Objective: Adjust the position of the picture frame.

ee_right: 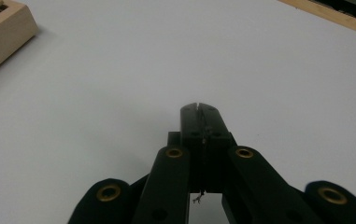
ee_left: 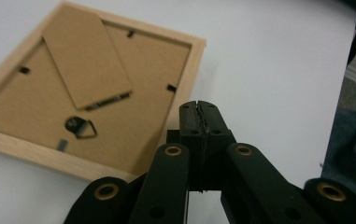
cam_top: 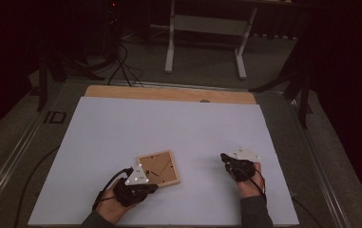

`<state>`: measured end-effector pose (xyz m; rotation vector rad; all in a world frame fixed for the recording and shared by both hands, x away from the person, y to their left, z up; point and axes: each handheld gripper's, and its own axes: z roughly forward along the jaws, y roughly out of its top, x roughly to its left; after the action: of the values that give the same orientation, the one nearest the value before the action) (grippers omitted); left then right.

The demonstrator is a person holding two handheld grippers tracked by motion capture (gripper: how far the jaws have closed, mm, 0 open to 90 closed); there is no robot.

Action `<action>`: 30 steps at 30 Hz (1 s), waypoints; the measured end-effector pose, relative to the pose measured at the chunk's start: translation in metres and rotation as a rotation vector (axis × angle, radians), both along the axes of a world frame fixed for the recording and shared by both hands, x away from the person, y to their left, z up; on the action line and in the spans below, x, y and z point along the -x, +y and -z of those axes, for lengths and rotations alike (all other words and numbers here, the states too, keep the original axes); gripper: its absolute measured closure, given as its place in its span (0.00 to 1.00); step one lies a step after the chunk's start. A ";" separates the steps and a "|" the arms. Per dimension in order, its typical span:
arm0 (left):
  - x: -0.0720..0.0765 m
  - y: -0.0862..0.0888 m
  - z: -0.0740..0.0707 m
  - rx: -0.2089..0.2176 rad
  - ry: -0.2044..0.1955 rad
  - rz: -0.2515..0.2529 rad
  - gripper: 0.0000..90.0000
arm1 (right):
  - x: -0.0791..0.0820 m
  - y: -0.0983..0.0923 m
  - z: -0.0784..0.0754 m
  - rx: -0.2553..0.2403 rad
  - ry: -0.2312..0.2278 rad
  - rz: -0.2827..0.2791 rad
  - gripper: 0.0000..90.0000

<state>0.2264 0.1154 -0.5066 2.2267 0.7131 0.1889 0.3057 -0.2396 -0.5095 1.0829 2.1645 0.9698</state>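
You are at the approach step: your left gripper sits at the near left of the white table sheet, its jaws pressed together with nothing between them, and its tips hover just over the near edge of the wooden picture frame. In the left gripper view the frame lies face down, its cardboard backing, easel stand and small metal hanging loop turned up, spreading from about ten to twelve o'clock ahead of the closed tips. Judging by this, your next move calls for parting the jaws before you can take a rim, or else using the closed tips to nudge a retaining tab. Your right gripper rests farther off at about three o'clock from the frame, well apart from it, jaws likewise pressed together on nothing, and the frame's corner sits at ten o'clock in the right gripper view.
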 end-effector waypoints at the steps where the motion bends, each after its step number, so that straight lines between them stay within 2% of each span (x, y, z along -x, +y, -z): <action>1: 0.001 0.000 0.001 -0.009 0.003 0.002 1.00 | 0.000 0.000 0.000 0.001 -0.001 -0.001 1.00; 13: 0.006 0.006 0.012 -0.081 0.021 -0.031 1.00 | 0.000 0.002 0.000 -0.001 0.000 -0.004 1.00; 19: 0.008 0.010 0.014 -0.093 0.027 -0.037 1.00 | 0.000 0.002 0.001 -0.004 -0.001 -0.008 1.00; 24: 0.007 0.018 0.014 -0.098 0.034 -0.068 1.00 | -0.001 0.003 0.001 -0.006 -0.003 -0.012 0.99; 30: 0.000 0.029 0.014 -0.107 0.043 -0.123 1.00 | -0.003 0.008 0.000 -0.036 0.002 -0.023 0.99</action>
<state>0.2259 0.1441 -0.5206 2.2953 0.8832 0.2453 0.3086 -0.2320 -0.5093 1.0779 2.1732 1.0216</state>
